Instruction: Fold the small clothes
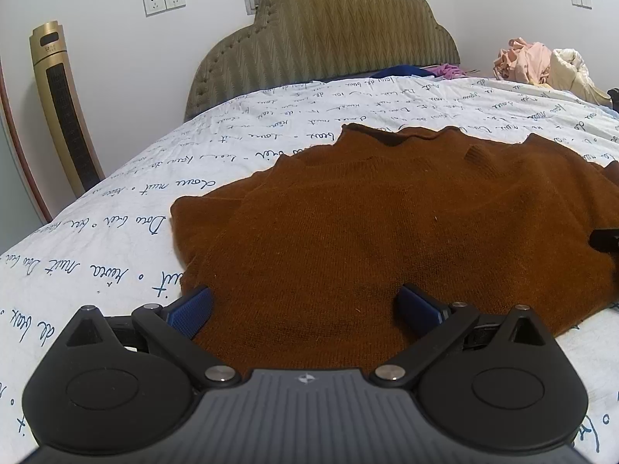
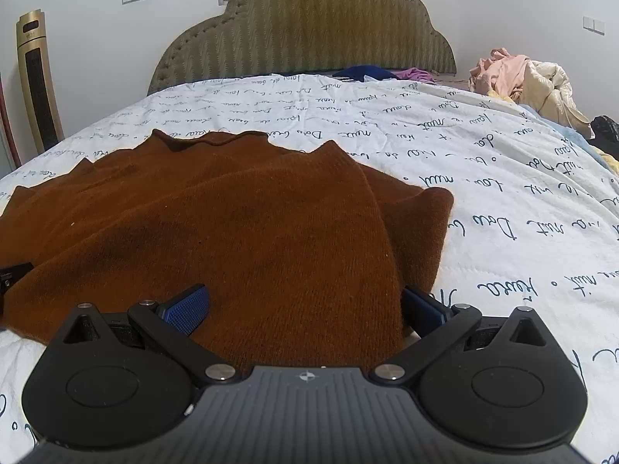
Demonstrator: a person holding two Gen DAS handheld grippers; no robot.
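Nearest the left wrist camera, the left gripper (image 1: 305, 309) has its blue-padded fingers (image 1: 191, 311) spread wide, and the near hem of a brown sweater (image 1: 367, 224) lies between them, with nothing pinched. The sweater is laid flat on the bed (image 1: 116, 239), over a white quilt printed with blue handwriting, its neckline pointing toward the padded headboard (image 1: 325, 38). One sleeve looks folded in along the left side.

From the right wrist view, the right gripper (image 2: 305, 309) is likewise wide open, its fingers (image 2: 187, 311) straddling the sweater's (image 2: 232, 232) near right edge without closing on it. Another sleeve lies folded beside the body on that side.

A gold tower fan (image 1: 62, 108) stands against the wall left of the bed, and a heap of pink and cream clothes (image 2: 518, 77) sits at the bed's far right corner.
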